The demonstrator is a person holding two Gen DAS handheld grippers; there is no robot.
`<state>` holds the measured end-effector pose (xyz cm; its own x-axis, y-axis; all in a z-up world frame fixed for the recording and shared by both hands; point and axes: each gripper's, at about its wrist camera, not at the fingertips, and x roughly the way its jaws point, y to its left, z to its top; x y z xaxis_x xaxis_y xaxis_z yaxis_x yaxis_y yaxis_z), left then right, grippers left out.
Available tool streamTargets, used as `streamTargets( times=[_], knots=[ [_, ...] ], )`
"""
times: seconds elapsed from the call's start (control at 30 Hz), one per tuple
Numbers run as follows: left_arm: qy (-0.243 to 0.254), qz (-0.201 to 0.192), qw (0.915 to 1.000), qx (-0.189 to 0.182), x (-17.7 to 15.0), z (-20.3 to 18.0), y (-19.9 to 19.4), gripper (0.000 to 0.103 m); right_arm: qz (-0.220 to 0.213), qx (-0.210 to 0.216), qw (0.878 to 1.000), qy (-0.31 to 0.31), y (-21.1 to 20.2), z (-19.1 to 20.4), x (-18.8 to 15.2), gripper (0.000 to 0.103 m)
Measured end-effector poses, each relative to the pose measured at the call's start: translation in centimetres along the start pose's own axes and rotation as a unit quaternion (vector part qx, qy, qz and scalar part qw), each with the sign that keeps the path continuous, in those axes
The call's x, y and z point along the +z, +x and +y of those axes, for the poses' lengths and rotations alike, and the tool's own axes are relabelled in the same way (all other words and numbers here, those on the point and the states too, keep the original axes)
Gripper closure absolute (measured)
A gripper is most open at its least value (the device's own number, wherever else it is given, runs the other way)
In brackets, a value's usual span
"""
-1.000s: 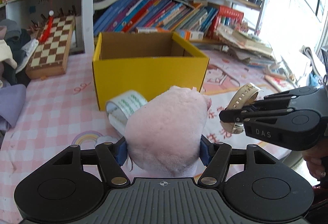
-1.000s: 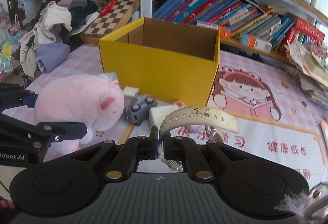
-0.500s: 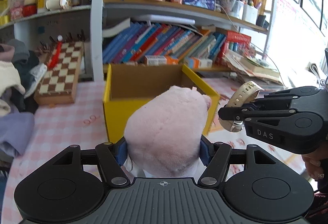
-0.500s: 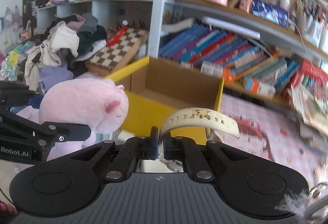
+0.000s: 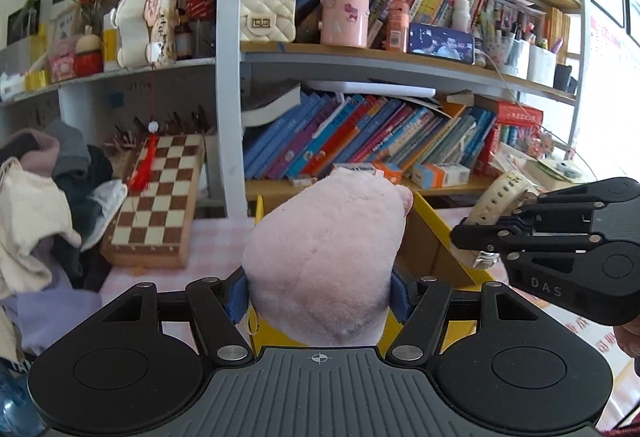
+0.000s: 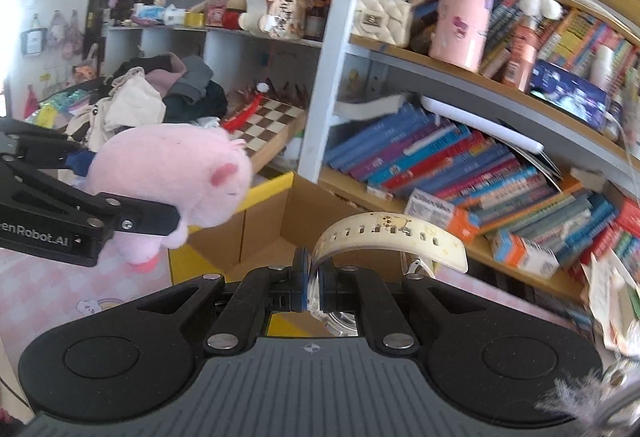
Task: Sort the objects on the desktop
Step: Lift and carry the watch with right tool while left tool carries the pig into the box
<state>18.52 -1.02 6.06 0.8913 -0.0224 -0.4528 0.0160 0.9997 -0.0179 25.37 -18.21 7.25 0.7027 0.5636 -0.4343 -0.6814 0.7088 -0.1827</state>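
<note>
Now, in the left wrist view, the left gripper [image 5: 319, 291] clamps a soft pink plush animal [image 5: 326, 257] between its blue-padded fingers, jaws held moderately wide by the toy's bulk. A second ago the open yellow cardboard box [image 5: 434, 231] stood full in front on the pink checked tablecloth [image 5: 212, 237]; now only its rim and brown inner wall peep out behind the plush, so the toy has been lifted and carried up to the box. At the right edge the right gripper [image 5: 460, 235] comes in level, bearing a cream rubber-strapped wristwatch [image 5: 496, 193].

From the right wrist view, that gripper's fingers are pinched fully together on the watch strap, which arches above them, while the box mouth opens just ahead and below. Earlier the table's cartoon mat filled this view; the bookshelf [image 6: 460, 165] now does. Both items look ready to drop into the box.
</note>
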Motion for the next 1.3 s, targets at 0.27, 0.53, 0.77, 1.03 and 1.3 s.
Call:
streamTargets(
  times=[0.27,0.53,0.77,1.03,1.3],
  knots=[
    [0.014,0.039,0.999,0.02,1.6,-0.1,5.5,0.037,0.036,0.063,0.997,-0.033,6.4,-2.2,1.3,0.098],
    [0.023,0.091,0.9946,0.043,2.4,0.8,11.7,0.037,0.105,0.099,0.987,-0.073,14.6,-4.4,1.9,0.098],
    [0.037,0.134,0.9889,0.052,2.7,0.7,15.9,0.037,0.171,0.107,0.974,-0.105,18.9,-6.1,1.6,0.098],
    [0.057,0.175,0.9811,0.058,2.2,-0.1,18.9,0.037,0.226,0.14,0.956,-0.121,21.4,-6.0,0.1,0.097],
    [0.067,0.193,0.9775,0.053,1.7,-0.3,19.9,0.037,0.26,0.155,0.945,-0.121,22.6,-5.9,-0.6,0.097]
  ],
)
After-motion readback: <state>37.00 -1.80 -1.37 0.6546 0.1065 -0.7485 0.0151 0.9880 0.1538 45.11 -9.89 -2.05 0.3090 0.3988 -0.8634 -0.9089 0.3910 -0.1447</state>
